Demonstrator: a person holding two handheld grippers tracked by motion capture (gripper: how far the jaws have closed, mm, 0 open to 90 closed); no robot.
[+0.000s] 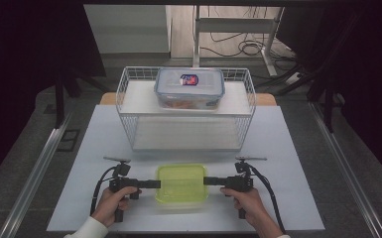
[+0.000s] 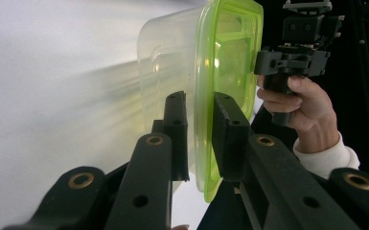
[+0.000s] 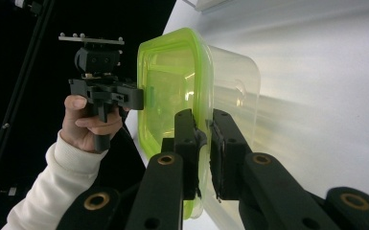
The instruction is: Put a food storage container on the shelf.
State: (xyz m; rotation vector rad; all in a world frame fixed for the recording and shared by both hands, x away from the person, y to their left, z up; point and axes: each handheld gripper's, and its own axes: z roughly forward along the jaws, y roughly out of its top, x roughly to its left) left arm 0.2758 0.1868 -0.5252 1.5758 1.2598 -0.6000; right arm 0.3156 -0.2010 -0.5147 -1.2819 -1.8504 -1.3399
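One green-lidded container (image 1: 182, 185) lies on the white tabletop (image 1: 287, 148), just in front of the one wire basket (image 1: 129, 94), and two grippers hold it: the left gripper (image 1: 155, 184) at its left edge, fingers (image 2: 176, 125) closed to a narrow gap on the lid's rim, and the right gripper (image 1: 209, 181) at its right edge, fingers (image 3: 226, 143) likewise pinched on the rim. On the basket's upper shelf sits one clear blue-lidded box (image 1: 189, 88), well behind the green-lidded container
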